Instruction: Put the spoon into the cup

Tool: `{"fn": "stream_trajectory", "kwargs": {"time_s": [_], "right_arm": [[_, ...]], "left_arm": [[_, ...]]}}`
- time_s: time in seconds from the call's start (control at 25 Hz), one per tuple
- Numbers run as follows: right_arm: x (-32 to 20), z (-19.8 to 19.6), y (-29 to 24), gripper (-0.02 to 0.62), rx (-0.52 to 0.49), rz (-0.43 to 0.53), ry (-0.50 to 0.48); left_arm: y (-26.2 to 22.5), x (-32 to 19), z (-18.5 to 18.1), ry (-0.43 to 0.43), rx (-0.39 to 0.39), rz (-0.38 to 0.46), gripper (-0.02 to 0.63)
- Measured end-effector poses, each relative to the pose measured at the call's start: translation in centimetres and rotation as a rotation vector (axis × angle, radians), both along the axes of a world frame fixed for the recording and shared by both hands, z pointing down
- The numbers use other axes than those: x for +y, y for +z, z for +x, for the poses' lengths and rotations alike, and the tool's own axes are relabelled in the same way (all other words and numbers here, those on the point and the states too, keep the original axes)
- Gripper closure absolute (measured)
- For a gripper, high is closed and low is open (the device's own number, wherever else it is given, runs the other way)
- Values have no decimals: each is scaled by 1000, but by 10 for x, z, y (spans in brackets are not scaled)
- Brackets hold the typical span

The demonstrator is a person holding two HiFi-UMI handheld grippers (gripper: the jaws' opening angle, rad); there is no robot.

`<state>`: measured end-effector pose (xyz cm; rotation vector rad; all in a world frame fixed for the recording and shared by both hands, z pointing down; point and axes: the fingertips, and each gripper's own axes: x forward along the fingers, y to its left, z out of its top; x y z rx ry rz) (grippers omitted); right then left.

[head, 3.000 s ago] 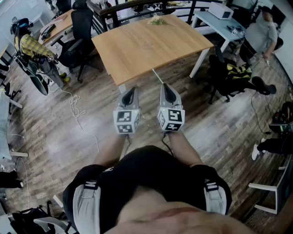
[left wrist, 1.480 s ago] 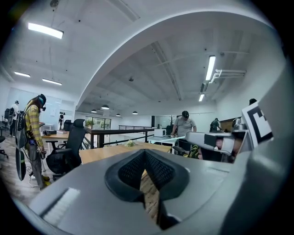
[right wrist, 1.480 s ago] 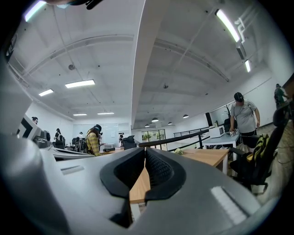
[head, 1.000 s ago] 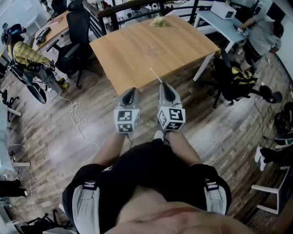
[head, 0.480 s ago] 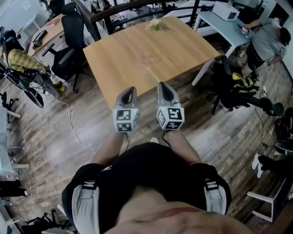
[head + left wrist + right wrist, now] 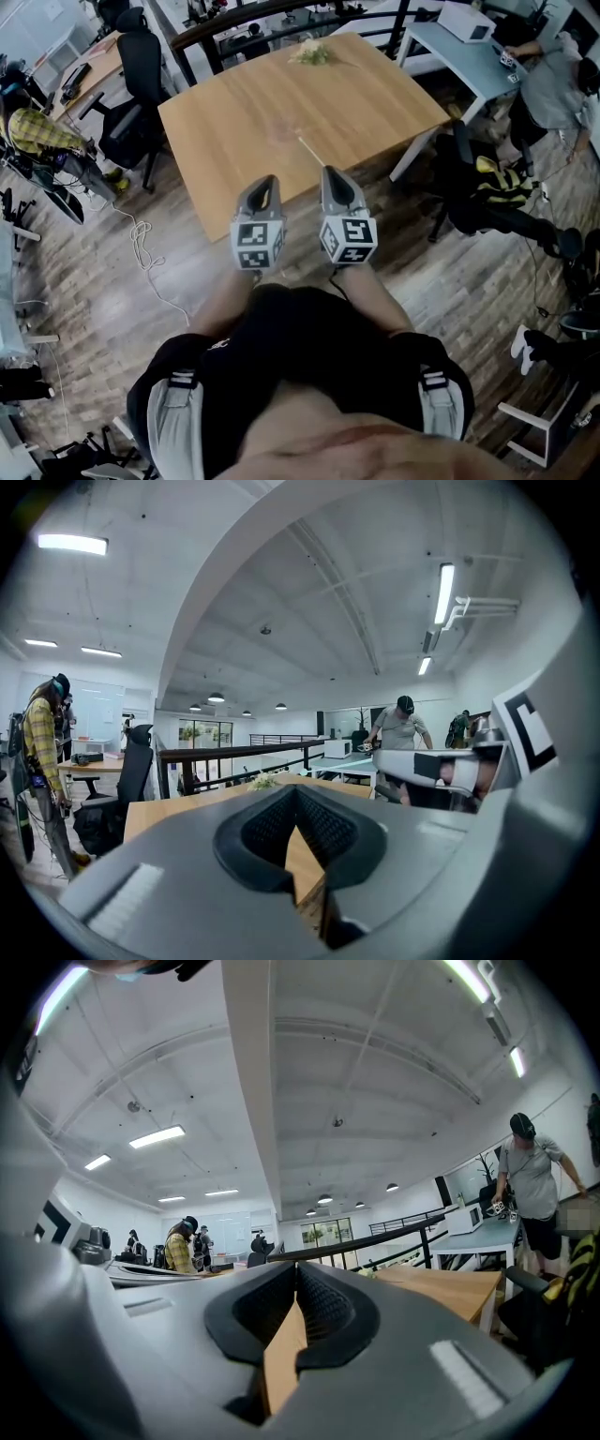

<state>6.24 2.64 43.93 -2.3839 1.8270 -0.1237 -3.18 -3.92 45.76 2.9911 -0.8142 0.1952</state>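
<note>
Right gripper (image 6: 330, 174) has its jaws clamped on the spoon (image 6: 310, 152), whose long axis runs forward and slightly left over the surface (image 6: 375, 84); left gripper (image 6: 265, 184) just beside, jaws together, empty. I cannot make out a cup ahead

Table (image 6: 281, 103) at 12 o'clock: light honey wood, plain. Floor (image 6: 112, 281): brown-grey planks, streaked. Left gripper (image 6: 265, 184) and right gripper (image 6: 334, 174): grey shells; pads (image 6: 267, 829) black (ribbed pattern seen in gripper views); marker cubes (image 6: 258, 246) patterned with black squares on white. Office chair (image 6: 131, 66) at 11 o'clock: black. Shirt (image 6: 37, 131) at 10 o'clock: yellow plaid. Desk (image 6: 441, 47) at 1 o'clock: pale blue-grey. Cloth (image 6: 499, 176) at 3 o'clock: yellow-black stripes.
</note>
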Motion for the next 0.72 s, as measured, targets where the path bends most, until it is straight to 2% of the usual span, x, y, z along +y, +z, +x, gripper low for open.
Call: {"fn": "stream_trajectory", "kwargs": {"time_s": [0.72], "right_arm": [[-64,44,20,589,14,-49,-47]], "left_arm": [[20,-62,54,-7,8,-33,594]]}}
